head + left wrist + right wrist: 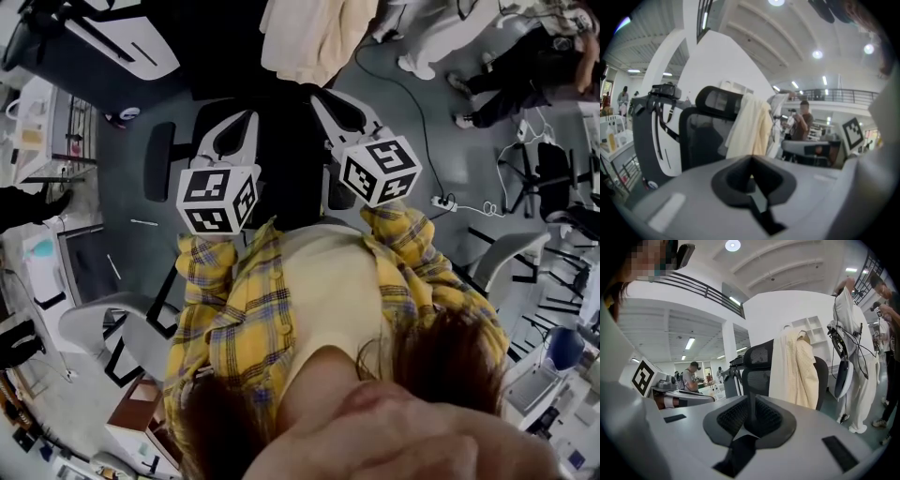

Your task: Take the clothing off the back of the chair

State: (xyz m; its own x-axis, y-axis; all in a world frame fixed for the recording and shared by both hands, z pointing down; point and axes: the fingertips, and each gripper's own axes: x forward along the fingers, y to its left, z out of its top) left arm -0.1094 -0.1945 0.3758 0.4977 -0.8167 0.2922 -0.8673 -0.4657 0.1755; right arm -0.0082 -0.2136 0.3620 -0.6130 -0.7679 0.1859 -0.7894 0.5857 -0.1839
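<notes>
A cream garment hangs over the back of a black office chair ahead of me. Between my left gripper's closed jaws it appears as a pale drape on the chair's right side. From the right gripper view it covers the right half of the mesh backrest, with the cloth hanging down past the seat. My left gripper and right gripper are held side by side short of the chair, both shut and empty. Neither touches the cloth.
A person in white stands close to the chair's right, and another person stands further back. Grey-white chairs sit at my left and right. A cable and power strip lie on the floor. A tall white and black stand is left of the chair.
</notes>
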